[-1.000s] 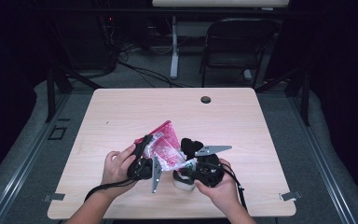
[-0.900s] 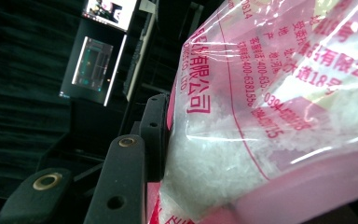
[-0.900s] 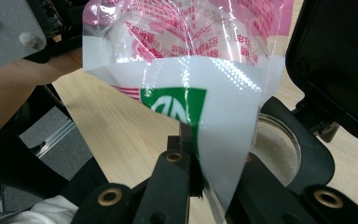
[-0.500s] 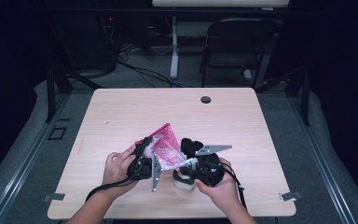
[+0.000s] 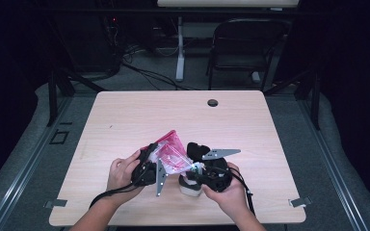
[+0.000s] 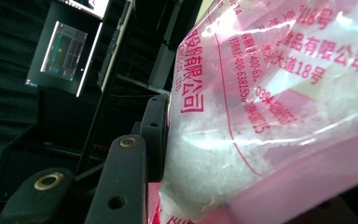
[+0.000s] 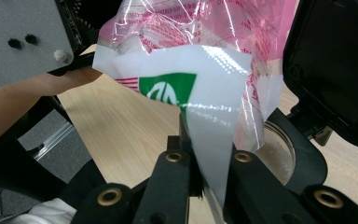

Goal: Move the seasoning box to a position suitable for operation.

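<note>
In the high view my left hand (image 5: 121,173) sits at lower centre-left of the frame, wrapped round the left gripper (image 5: 149,161). Its jaws point up and to the right, and they are clamped on the bag (image 5: 171,153), a clear pouch with pink print that stands tilted above the table (image 5: 125,120). The left gripper view bears that out: the dark jaws rise from the lower left and press against the side of the bag (image 6: 270,107), with white grains showing through the film (Chinese lettering in red runs across the upper right).

Just right of the bag in the high view is the right gripper (image 5: 198,168), held in my right hand (image 5: 229,192) at lower centre. Its grey plate (image 5: 220,153) juts toward the right. Below it, touching the table, sits a white container (image 5: 190,186).

In the right gripper view the right gripper (image 7: 205,161) has its jaws drawn together at bottom centre, pinching a white corner of the bag (image 7: 214,84), which bears a green mark. The bag hangs above them, filling the upper middle. At right, the container (image 7: 279,149) stands open beside the jaws with its black lid (image 7: 335,70) tipped up in the upper right corner. My left forearm (image 7: 23,100) crosses the left edge.
</note>
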